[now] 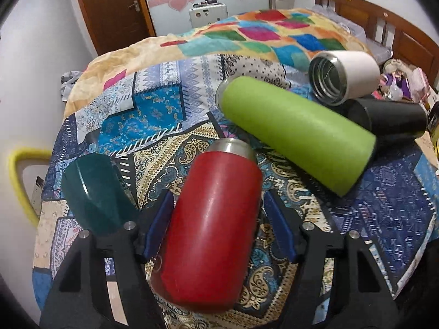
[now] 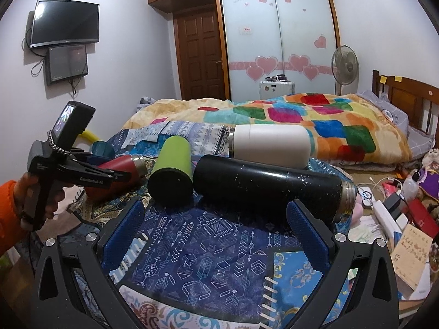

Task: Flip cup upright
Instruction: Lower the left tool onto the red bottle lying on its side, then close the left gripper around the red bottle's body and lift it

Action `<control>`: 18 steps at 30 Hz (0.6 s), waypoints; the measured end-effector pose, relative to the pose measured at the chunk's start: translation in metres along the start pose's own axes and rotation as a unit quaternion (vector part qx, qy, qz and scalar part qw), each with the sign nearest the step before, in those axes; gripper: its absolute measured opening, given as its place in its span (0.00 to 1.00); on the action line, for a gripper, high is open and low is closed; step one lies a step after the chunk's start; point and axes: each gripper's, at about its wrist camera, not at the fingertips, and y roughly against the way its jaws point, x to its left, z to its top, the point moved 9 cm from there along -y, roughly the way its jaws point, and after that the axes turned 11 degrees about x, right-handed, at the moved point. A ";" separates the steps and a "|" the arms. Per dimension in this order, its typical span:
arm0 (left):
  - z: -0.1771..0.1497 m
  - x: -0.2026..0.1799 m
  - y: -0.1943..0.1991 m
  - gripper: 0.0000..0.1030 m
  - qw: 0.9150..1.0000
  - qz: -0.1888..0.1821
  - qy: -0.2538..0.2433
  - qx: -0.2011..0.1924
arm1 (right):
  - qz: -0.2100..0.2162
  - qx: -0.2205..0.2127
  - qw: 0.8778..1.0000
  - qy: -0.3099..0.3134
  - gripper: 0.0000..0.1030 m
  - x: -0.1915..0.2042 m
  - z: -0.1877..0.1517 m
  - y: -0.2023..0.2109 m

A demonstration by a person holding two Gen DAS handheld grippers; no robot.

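While the red cup [image 1: 211, 219] lies on its side on the patterned cloth [image 1: 153, 109] covering the bed, the left tool [image 1: 218, 227] straddles its body, one blue pad [image 1: 162, 224] just beside each flank, w/ the steel mouth end pointing away from the camera. That placement makes sense: gripping mid-body gives a pivot for swinging the closed base down and the mouth up. The jaws sit wide enough to take the cup's full width; whether the pads press or merely flank it I cannot tell (a thin gap seems to show on the right side).

Nearby lie a green cup [image 1: 296, 134], a white cup [image 1: 345, 75] w/ its open mouth showing, and a black cup [image 1: 389, 120], all on their sides, so none is upright yet. A teal cup [image 1: 93, 192] sits left of the tool.

The right tool [image 2: 216, 230] hangs spread wide over bare cloth, holding nothing, its pads near the black cup but apart from it, prob. waiting its turn.
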 end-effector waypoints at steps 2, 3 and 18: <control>0.001 0.002 -0.004 0.66 1.000 -0.002 0.006 0.005 | 0.002 0.002 1.000 -0.002 1.00 0.000 0.000 -0.002; 0.002 0.001 -0.005 0.66 1.000 -0.006 0.005 0.007 | 0.002 0.002 1.000 -0.003 1.00 0.000 0.000 -0.003; -0.018 -0.014 0.009 0.60 1.000 0.005 0.004 0.005 | 0.006 -0.009 1.000 0.002 1.00 0.004 0.003 0.012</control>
